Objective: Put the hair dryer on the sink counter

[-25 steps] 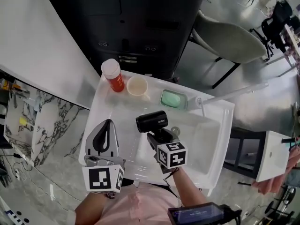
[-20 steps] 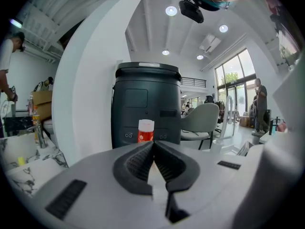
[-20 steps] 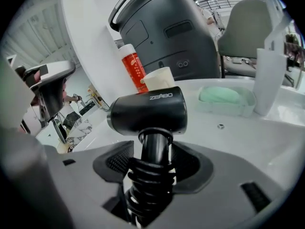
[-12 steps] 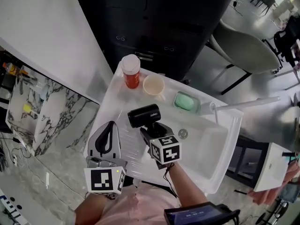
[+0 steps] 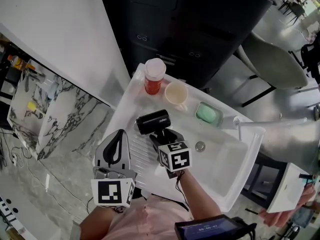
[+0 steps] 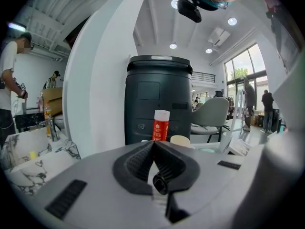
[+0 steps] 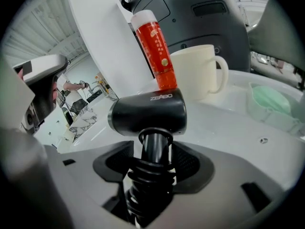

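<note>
The black hair dryer (image 5: 152, 122) is held by its handle, barrel pointing left, over the ribbed left part of the white sink counter (image 5: 131, 100). My right gripper (image 5: 163, 137) is shut on that handle; in the right gripper view the pads clamp the handle (image 7: 155, 149) just under the barrel (image 7: 147, 113), with coiled cord below. I cannot tell whether the dryer touches the counter. My left gripper (image 5: 114, 150) hangs at the counter's near left edge, its jaws shut with nothing in them (image 6: 153, 144).
A red bottle with a white cap (image 5: 154, 76), a cream mug (image 5: 176, 94) and a green soap dish (image 5: 209, 114) line the counter's back edge. The basin with its drain (image 5: 200, 145) lies to the right. A dark cabinet (image 5: 190, 29) stands behind.
My right gripper has carried the hair dryer leftward, from over the basin beside the drain to the ribbed left side of the counter. The left gripper has stayed put.
</note>
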Motion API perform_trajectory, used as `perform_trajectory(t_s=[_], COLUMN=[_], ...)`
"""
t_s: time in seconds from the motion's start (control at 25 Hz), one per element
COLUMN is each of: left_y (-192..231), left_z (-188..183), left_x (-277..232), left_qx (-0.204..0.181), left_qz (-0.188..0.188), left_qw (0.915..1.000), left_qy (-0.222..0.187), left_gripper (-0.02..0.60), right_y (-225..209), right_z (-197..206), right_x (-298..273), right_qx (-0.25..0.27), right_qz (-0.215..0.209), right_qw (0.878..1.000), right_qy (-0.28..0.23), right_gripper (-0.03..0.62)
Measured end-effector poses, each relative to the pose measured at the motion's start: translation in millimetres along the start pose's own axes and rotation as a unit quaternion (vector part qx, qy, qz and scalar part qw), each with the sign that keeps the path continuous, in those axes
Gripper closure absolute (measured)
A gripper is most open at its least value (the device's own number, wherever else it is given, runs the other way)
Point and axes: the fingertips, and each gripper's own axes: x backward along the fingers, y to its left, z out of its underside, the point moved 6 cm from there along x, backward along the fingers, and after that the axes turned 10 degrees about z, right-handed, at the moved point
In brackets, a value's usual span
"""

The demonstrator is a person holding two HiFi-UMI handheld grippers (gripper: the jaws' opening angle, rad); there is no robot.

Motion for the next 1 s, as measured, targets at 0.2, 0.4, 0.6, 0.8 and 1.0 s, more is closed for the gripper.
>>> perform_trajectory(t_s=[0.2, 0.4, 0.6, 0.8, 1.0], left_y=[9, 16, 19, 21, 23], left_z=[5, 8, 9, 8, 6], left_x=[-1, -4, -5, -6, -4], left_qx=[0.006, 0.013, 0.016, 0.018, 0.017], left_qz=[-0.008, -0.011, -0.013, -0.015, -0.016], left_qw=[0.9999, 0.9998, 0.9997, 0.9997, 0.9997], left_qy=[0.004, 0.009, 0.008, 0.007, 0.002], left_gripper=[0.572, 0.572, 0.572, 0.572, 0.572], right_y=[3, 7, 7, 7, 11], right_z=[2, 1, -3, -4, -3], right_x=[-15, -24, -29, -32, -33], right_qx=[0.011, 0.014, 0.018, 0.022, 0.036], right_qz=[0.001, -0.002, 0.002, 0.003, 0.008], right_qw=[1.0, 0.999, 0.998, 0.997, 0.996], right_qy=[0.025, 0.043, 0.068, 0.075, 0.08], right_gripper=[0.341, 0.339, 0.338, 0.335, 0.311])
